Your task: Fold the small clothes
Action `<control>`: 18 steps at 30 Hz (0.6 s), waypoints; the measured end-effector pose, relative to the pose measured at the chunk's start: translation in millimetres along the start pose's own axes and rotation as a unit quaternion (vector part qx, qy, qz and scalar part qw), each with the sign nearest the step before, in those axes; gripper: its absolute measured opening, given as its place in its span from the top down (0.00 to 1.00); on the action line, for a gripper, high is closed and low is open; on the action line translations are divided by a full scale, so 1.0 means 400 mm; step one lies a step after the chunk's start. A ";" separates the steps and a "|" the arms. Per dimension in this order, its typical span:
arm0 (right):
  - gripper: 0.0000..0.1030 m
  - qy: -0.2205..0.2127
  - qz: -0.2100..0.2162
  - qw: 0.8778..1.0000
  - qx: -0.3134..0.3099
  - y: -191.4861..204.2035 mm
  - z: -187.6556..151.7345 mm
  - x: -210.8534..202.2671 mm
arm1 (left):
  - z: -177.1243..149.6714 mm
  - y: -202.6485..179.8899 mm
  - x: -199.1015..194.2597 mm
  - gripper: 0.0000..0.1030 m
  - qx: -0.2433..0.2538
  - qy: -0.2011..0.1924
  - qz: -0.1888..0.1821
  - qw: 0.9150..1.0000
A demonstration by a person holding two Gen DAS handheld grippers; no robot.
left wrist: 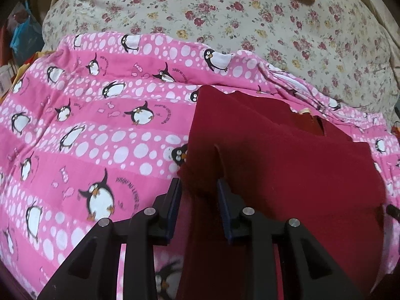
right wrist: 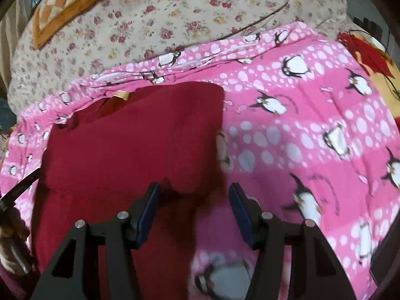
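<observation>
**Dark red garment partly folded on the penguin blanket, both grippers at its near edge**

The dark red garment point(left wrist: 275, 155) lies on a pink penguin-print blanket point(left wrist: 100, 125), already doubled over on itself, with stepped layers showing toward its far edge and a small tan label point(right wrist: 120, 95) peeking out there.

The left gripper point(left wrist: 199, 187) has its fingers spread, with a gap between the blue pads point(left wrist: 223, 200). A raised fold of the red cloth stands up in that gap at the garment's near left corner; the pads sit on either side of it but are not pressed together on it. Whether either pad touches the fabric cannot be told.

The right gripper point(right wrist: 194, 192) is spread wider. Its left finger point(right wrist: 150, 200) is over the red fabric, its right finger over pink blanket, so the garment's near right edge runs between them. Nothing is pinched. This view is somewhat blurred.

Outward, the blanket covers the near part of a bed; beyond it lies a cream floral bedspread point(left wrist: 225, 20), and an orange checked cushion point(right wrist: 67, 2) rests on that at the far side.
</observation>
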State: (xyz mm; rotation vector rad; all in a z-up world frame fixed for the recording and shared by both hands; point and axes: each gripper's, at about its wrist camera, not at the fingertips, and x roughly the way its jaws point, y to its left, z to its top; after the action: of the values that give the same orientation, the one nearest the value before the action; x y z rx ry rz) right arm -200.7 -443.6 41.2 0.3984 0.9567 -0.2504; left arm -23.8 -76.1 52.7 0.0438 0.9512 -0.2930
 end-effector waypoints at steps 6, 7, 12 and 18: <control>0.42 0.023 0.046 0.998 -0.029 -0.011 -0.098 -0.091 | -0.078 0.011 -0.074 0.92 -0.008 0.024 -0.031 0.999; 0.42 0.027 0.052 0.998 -0.033 -0.010 -0.118 -0.103 | -0.095 0.011 -0.084 0.92 -0.002 0.027 -0.030 0.999; 0.42 0.054 0.074 0.995 -0.041 -0.006 -0.210 -0.134 | -0.182 0.020 -0.148 0.92 0.015 0.038 -0.038 0.998; 0.41 0.098 0.088 0.990 -0.049 0.004 -0.317 -0.146 | -0.282 0.052 -0.209 0.92 0.017 0.067 -0.056 0.996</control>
State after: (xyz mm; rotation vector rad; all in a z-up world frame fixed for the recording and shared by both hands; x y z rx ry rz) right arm -326.3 -385.3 25.1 0.4201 1.1150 -0.0020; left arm -153.4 -18.4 52.6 0.0418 1.0832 -0.4139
